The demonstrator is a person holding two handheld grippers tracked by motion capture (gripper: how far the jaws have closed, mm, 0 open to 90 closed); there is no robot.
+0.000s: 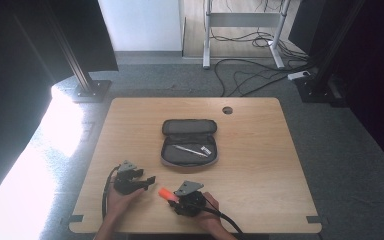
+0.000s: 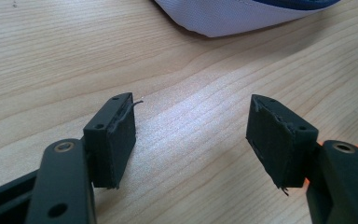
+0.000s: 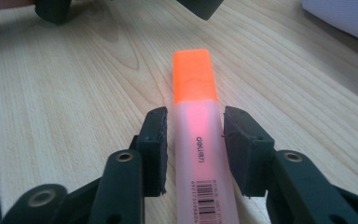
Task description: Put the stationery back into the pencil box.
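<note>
The orange highlighter [image 3: 196, 135] is bracketed but not quite pinched by the right tool [image 3: 193, 140], left tool [image 2: 191, 140] spread empty, pencil case [image 1: 189, 142] drop-off undone.

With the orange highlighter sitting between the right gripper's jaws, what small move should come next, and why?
Probably close the right gripper the rest of the way onto the orange highlighter. Its barrel lies on the table between the pads, with thin gaps visible on both sides, so the grip looks unfinished. The open pencil case lies further back; the left gripper is open and empty.
</note>
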